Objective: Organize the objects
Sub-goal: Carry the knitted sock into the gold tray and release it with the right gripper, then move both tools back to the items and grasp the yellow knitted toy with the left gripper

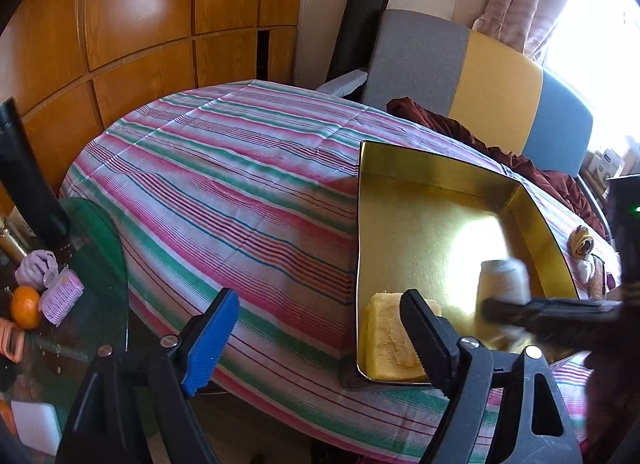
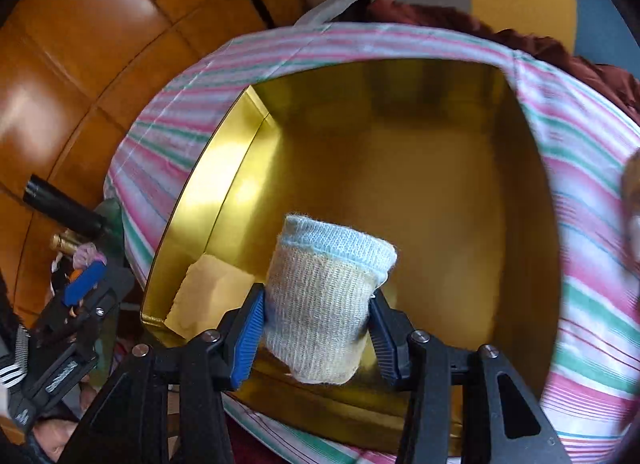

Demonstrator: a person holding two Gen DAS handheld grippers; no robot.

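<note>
At about 8 o'clock in the left wrist view, a glass side table (image 1: 108,223) carries things that look not yet sorted: a mandarin (image 1: 25,307), a lilac cloth bundle (image 1: 37,267) and a pink ridged block (image 1: 61,301). The left gripper (image 1: 316,334) hangs over the near edge of the bed with its jaws spread and nothing between them.

Just right of it, toward 4 o'clock, the gold tray (image 1: 362,223) sits on the striped cloth (image 1: 224,183) and already holds a folded yellow towel (image 1: 390,338) in its near corner. The right gripper (image 2: 318,328) has its pads pressed on a rolled sock (image 2: 326,296), cream with a pale blue cuff, held over the tray's near side, beside the towel at about 7 o'clock in the right wrist view. I judge the task partly done: one item is stowed, the sock waits to be set down, and more small things lie on the cloth at 3 o'clock past the tray, among them a yellow-and-dark bundle (image 1: 582,244).

The striped cloth covers a bed or wide table. Behind it stand orange wooden cabinet doors (image 1: 140,23) at 11 o'clock, a grey, yellow and blue padded panel (image 1: 480,79) at 1 o'clock with a dark red blanket (image 1: 460,127) below it, and a curtained bright window (image 1: 592,23) at 2 o'clock.
</note>
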